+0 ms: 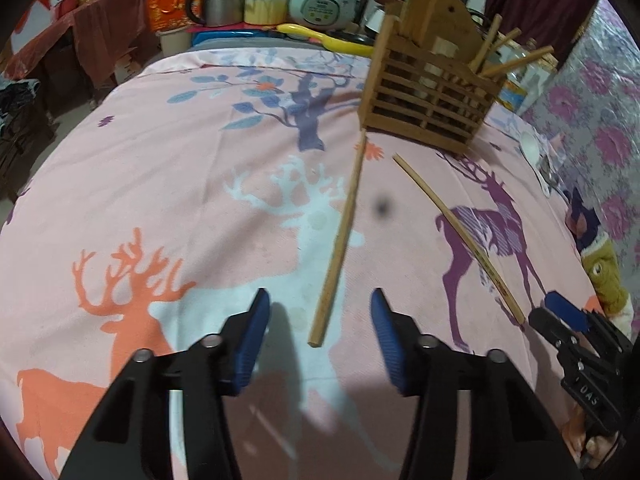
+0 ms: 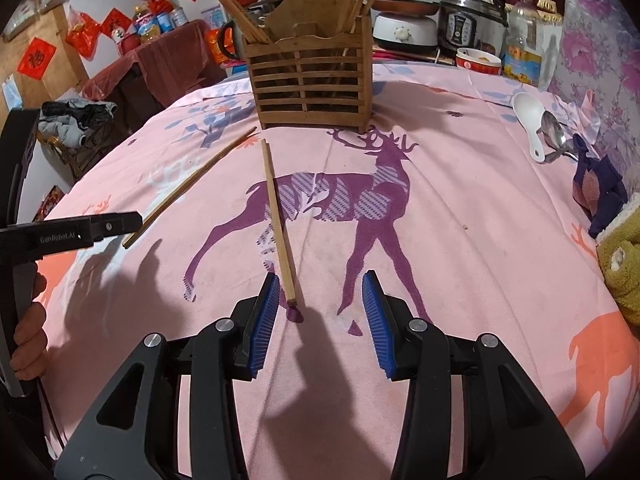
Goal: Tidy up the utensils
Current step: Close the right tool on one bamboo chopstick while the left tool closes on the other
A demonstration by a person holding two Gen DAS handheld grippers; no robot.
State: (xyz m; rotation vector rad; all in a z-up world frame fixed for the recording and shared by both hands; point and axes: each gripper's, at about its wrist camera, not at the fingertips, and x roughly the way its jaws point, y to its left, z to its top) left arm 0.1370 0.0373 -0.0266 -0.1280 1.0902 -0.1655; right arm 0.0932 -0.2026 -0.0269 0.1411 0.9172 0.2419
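Observation:
Two wooden chopsticks lie on the pink deer-print cloth. The left chopstick (image 1: 340, 240) (image 2: 192, 186) has its near end between the tips of my open left gripper (image 1: 318, 312). The right chopstick (image 1: 460, 236) (image 2: 279, 220) has its near end just inside the left finger of my open right gripper (image 2: 322, 296), which also shows in the left wrist view (image 1: 560, 316). A slatted wooden utensil holder (image 1: 432, 88) (image 2: 310, 76) stands at the far side with several chopsticks upright in it. Both grippers are empty.
A white spoon (image 2: 530, 120) and a metal spoon (image 2: 554, 132) lie at the right, near a dark cloth (image 2: 596, 192) and a stuffed toy (image 2: 622, 264). Pots, a rice cooker (image 1: 320, 0), a bowl and an oil bottle (image 2: 522, 48) stand behind the table.

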